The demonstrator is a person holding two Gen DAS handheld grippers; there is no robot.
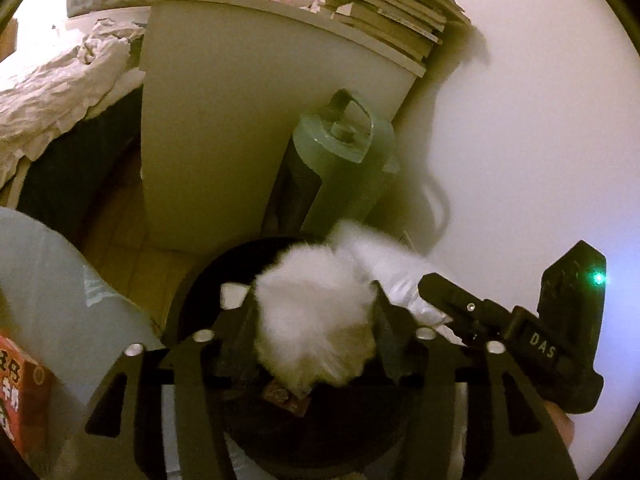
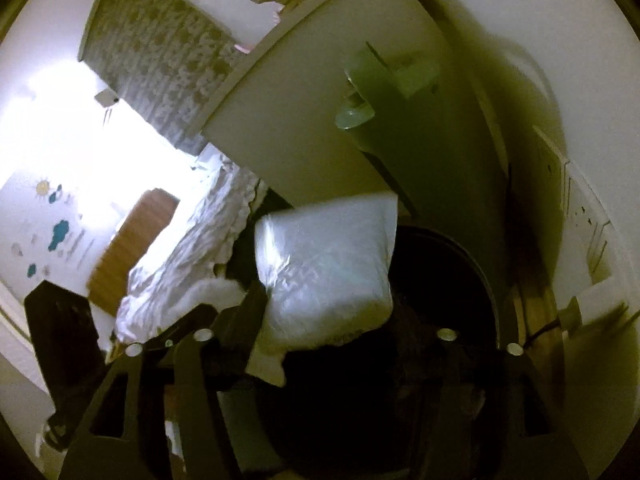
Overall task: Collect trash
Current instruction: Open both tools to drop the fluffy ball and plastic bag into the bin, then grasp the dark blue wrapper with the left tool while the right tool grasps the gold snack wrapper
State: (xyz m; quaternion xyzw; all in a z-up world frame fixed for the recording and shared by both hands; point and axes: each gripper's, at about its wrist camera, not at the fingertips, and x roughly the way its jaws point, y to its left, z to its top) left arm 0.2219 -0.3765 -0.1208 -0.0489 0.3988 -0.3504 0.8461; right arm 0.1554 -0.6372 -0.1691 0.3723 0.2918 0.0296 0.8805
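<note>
Left wrist view: a fluffy white wad (image 1: 316, 316) sits between the left gripper (image 1: 316, 312) fingers, above the black bin (image 1: 192, 280). It looks soft and light. The right gripper (image 2: 324, 320) fingers are apart, beside a crinkly plastic bag (image 2: 324, 264). Grab its middle gently; it may slip.

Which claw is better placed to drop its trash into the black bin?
Left, probably: the tissue wad in the left claw sits over the mouth of the black bin, while the plastic bag at the right claw overlaps the rim.
</note>
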